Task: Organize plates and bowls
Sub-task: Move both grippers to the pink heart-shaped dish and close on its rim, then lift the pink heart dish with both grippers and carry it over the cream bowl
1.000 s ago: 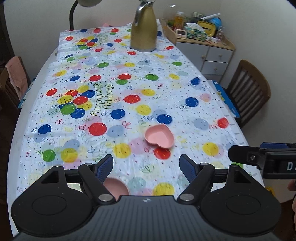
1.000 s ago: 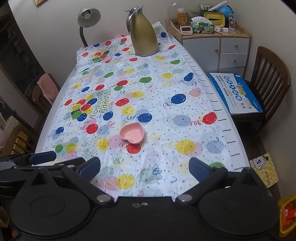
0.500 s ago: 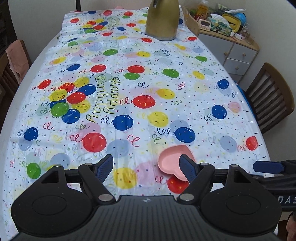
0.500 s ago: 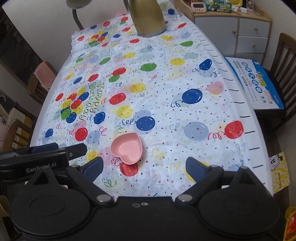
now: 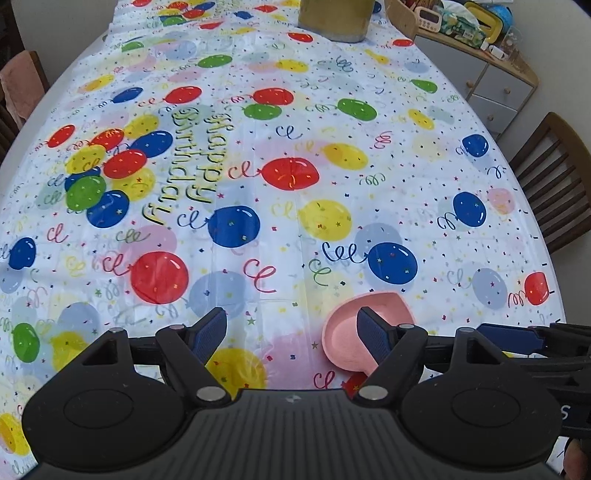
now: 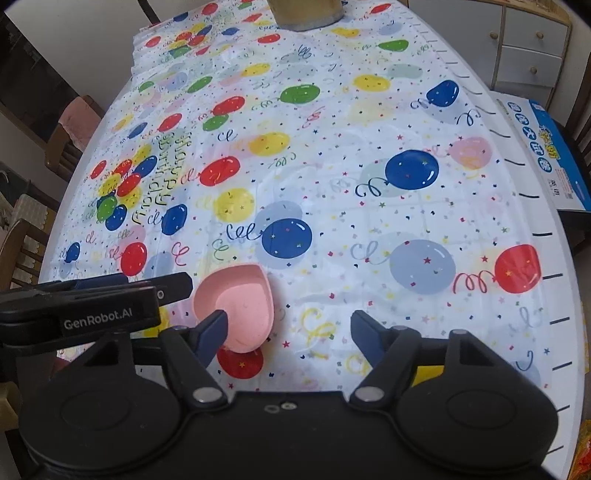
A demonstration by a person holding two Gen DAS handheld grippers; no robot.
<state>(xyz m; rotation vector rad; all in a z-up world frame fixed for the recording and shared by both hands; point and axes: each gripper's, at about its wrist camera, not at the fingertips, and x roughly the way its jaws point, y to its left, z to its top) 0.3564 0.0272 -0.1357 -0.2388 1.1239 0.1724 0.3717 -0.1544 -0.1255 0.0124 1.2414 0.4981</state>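
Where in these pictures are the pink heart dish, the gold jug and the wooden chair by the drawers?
pink heart dish [image 6: 245,306]: right wrist view, on its inner floor.
gold jug [image 5: 334,18]: left wrist view, on its lower body; top cut off.
wooden chair [image 5: 550,177]: left wrist view, on its slatted back.

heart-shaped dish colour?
Pink. The heart-shaped dish shows best in the right wrist view.

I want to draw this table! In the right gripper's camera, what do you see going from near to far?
Right gripper → pink heart-shaped bowl → "Happy Birthday" lettering → gold jug.
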